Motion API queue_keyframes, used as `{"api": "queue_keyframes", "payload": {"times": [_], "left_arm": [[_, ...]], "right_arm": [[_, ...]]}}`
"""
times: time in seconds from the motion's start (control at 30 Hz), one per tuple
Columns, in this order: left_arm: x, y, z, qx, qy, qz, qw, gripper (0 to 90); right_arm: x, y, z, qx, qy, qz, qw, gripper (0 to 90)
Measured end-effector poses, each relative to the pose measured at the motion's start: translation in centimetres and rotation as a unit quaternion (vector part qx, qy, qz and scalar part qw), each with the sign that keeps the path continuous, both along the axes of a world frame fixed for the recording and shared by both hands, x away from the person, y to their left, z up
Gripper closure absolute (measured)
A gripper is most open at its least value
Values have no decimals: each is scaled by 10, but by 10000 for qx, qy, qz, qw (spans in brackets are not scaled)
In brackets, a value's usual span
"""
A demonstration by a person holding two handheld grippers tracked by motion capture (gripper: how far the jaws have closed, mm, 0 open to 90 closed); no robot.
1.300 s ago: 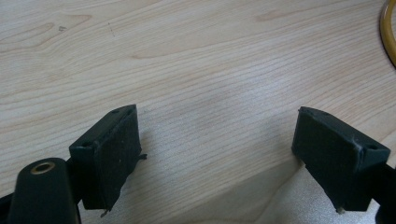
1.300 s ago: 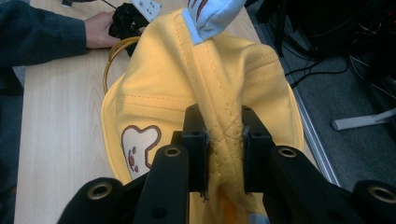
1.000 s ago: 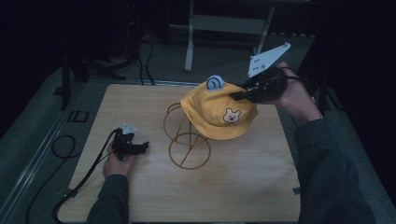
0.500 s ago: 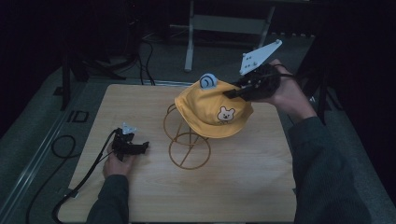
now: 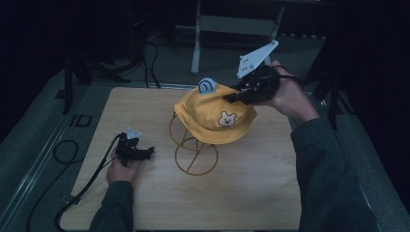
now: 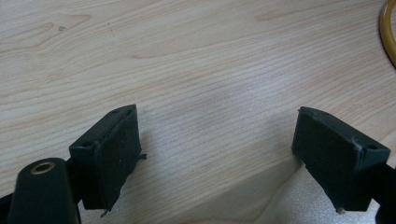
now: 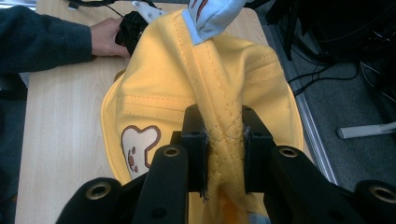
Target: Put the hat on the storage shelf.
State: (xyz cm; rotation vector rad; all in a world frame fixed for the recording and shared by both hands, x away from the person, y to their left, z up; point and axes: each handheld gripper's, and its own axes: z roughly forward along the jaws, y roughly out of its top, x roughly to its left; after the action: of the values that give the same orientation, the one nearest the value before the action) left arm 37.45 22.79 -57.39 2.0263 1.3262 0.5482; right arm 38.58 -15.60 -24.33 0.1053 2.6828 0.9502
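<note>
Your yellow hat is a soft cloth bucket style with a stitched brim, a small bear-face patch on its front and a pale blue ear at the crown. It sits draped over the top of the gold wire stand, tilted, brim sagging toward you. In the right gripper view its quilted brim is bunched up into a narrow ridge. The stand rests upright near the middle of the wooden table.
</note>
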Motion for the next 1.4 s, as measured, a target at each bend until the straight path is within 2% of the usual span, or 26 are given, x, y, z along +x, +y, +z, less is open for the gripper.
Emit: {"api": "queue_keyframes", "payload": {"times": [0.27,0.63,0.9,1.17,1.4], "left_arm": [[0,0,0,-2,-5,2,10000,152],[0,0,0,0,-4,-3,10000,152],[0,0,0,0,-5,-3,10000,152],[0,0,0,-2,-9,0,10000,152],[0,0,0,0,-5,-9,10000,152]], "right_arm": [[-1,19,0,-118,-40,121,9998,757],[2,36,-3,-77,-29,143,9999,754],[3,50,-11,-124,30,218,9997,753],[4,67,-25,-397,75,272,9988,744],[4,81,-36,-439,53,285,9986,720]]}}
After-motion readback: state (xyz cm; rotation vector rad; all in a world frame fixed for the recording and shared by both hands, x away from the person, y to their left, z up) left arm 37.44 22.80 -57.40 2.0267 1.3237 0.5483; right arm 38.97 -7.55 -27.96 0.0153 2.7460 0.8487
